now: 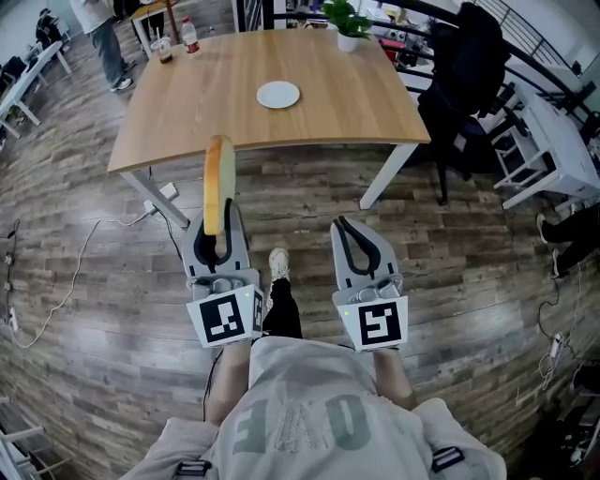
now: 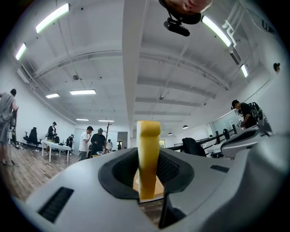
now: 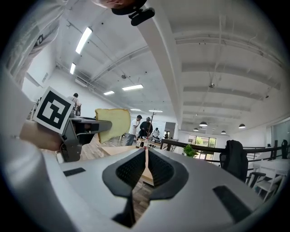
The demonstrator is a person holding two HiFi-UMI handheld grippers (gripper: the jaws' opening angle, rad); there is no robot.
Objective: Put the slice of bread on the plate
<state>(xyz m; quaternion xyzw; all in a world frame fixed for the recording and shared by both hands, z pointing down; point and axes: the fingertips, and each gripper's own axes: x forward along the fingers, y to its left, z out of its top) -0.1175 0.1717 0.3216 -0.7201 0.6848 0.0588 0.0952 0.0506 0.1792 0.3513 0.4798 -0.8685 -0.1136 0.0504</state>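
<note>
A slice of bread (image 1: 218,184) stands on edge between the jaws of my left gripper (image 1: 217,227), which is shut on it over the wooden floor, short of the table's near edge. In the left gripper view the yellow-crusted slice of bread (image 2: 148,158) rises upright out of the left gripper (image 2: 148,183). The white plate (image 1: 278,95) lies empty on the wooden table (image 1: 187,112), beyond the bread. My right gripper (image 1: 343,227) is beside the left, shut with nothing in it; its right gripper (image 3: 146,153) jaws touch. From there the bread (image 3: 112,123) shows at the left.
A potted plant (image 1: 348,26) stands at the table's far edge and bottles (image 1: 178,42) at its far left corner. A black chair with a jacket (image 1: 469,70) is right of the table. Cables (image 1: 84,253) trail over the floor at the left. A person's shoe (image 1: 278,263) is between the grippers.
</note>
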